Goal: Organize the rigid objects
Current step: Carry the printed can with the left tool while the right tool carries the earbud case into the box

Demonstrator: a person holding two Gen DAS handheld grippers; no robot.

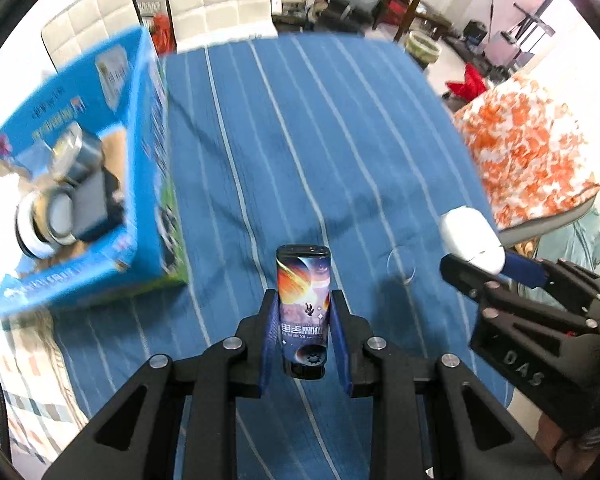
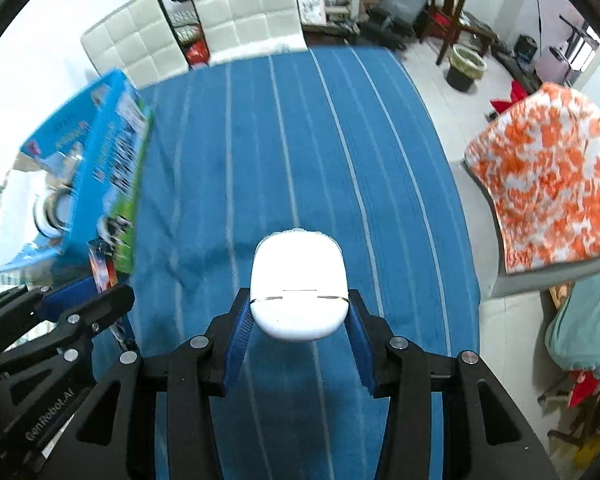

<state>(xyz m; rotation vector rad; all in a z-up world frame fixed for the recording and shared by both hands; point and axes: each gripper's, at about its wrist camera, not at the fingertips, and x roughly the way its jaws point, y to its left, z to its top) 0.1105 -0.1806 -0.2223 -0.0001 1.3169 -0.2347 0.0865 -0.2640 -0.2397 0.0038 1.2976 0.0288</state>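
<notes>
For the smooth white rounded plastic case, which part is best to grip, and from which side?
Grip the white rounded plastic case across its two narrow flanks near the seam line, coming from above, as the right hand-held gripper does now. Its broad faces are domed and slippery; the flanks give the pads the flattest contact.

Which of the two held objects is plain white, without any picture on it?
The white case in the right gripper. It is smooth and rounded, with a thin seam. The small box in the left gripper has a colourful space picture.
</notes>
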